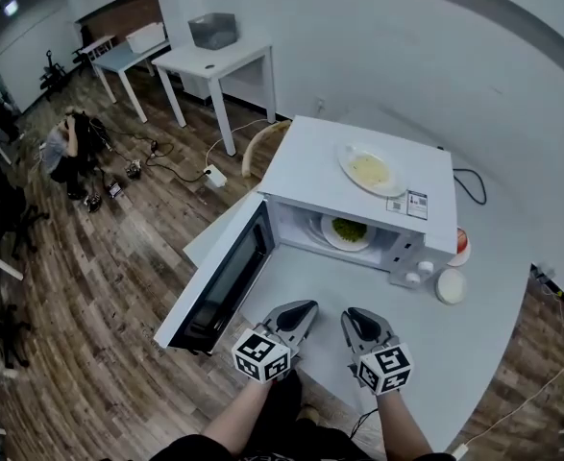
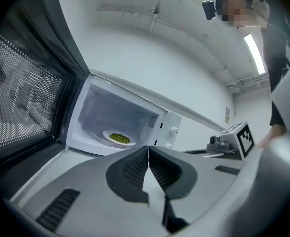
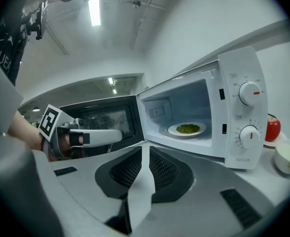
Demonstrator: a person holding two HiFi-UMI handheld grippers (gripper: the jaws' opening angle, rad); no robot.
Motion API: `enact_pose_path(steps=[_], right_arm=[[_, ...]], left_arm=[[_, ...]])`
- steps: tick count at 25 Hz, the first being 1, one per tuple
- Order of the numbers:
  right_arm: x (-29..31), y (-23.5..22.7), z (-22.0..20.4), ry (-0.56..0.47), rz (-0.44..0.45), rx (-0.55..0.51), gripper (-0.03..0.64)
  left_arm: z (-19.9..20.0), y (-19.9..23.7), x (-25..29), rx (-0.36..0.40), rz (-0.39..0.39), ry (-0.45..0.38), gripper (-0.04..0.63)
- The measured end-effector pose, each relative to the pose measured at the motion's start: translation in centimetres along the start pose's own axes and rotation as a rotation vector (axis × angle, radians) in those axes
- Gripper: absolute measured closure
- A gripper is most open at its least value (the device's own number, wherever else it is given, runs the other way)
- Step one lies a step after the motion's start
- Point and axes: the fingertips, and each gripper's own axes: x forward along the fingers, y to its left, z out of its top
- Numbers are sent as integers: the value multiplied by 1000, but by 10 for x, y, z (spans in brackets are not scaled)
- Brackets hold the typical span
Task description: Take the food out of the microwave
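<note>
While open, microwave door (image 1: pixel 226 279) left of plate (image 1: pixel 347 232)

The microwave (image 1: pixel 310 152) cavity stands open ahead across bare surface (image 1: pixel 339 291); its swung-out door (image 1: pixel 226 279) blocks the left.

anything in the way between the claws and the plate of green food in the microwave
Nothing visible. The microwave door is swung wide to the left, and only bare table lies between the left claw, the right claw and the plate of green food inside.

Bright, even light from ceiling tubes (image 3: pixel 94 6); sharp frames, strong fisheye bending and dark corners.
</note>
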Motion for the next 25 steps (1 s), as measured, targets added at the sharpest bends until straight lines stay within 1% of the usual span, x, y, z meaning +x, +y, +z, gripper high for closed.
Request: enact_pose_path(steps=[6, 12, 19, 23, 25], right_arm=[[26, -18, 10, 33, 8, -91, 557], [55, -40, 17, 70, -16, -170, 557], [88, -65, 20, 136, -77, -285, 557], [104, -76, 25, 159, -117, -277, 557], [112, -82, 27, 179, -136, -300, 557]], left_arm=[[2, 19, 16, -10, 10, 1, 586], [-1, 35, 34, -1, 8, 13, 586], [0, 50, 42, -5, 0, 6, 586], [-3, 55, 43, -8, 4, 7, 586], [-3, 58, 42, -15, 7, 4, 586]])
